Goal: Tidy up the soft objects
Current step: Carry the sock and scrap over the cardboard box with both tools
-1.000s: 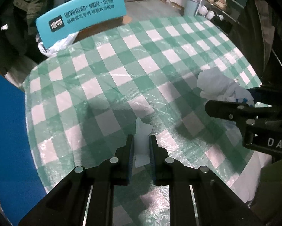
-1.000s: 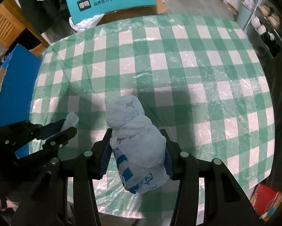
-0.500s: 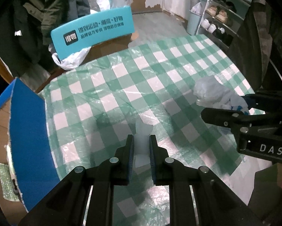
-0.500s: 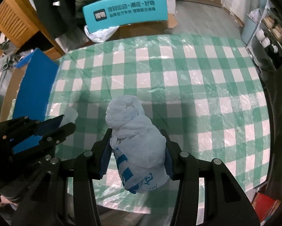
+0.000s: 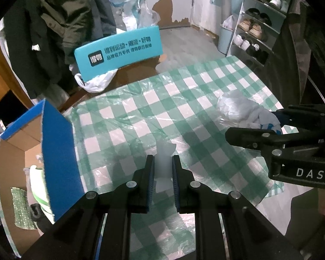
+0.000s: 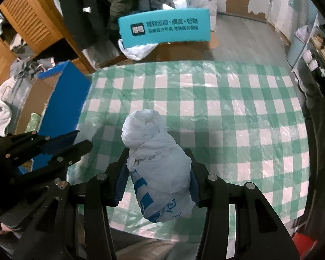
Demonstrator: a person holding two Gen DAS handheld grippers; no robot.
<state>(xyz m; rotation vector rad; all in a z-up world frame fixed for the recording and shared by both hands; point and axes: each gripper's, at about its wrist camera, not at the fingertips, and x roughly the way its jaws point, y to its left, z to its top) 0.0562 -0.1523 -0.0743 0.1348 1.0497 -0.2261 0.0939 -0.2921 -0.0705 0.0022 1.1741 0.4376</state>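
My left gripper (image 5: 163, 159) is shut on a small white crumpled plastic piece (image 5: 164, 162), held above the green checked table (image 5: 140, 117). My right gripper (image 6: 157, 153) is shut on a bundled white plastic bag with blue print (image 6: 160, 173), also held above the table near its front edge. The bag shows in the left wrist view (image 5: 242, 110) at the right, with the right gripper (image 5: 277, 127) around it. The left gripper shows in the right wrist view (image 6: 75, 139) at the left, close to the blue box.
An open cardboard box with blue flaps (image 5: 54, 151) stands left of the table, with soft items inside (image 5: 21, 208). A teal chair back (image 5: 119, 52) stands behind the table. A shoe rack (image 5: 255, 28) is at the far right.
Both grippers have lifted and pulled back from the table with their loads. The blue box at the left has come into fuller view.
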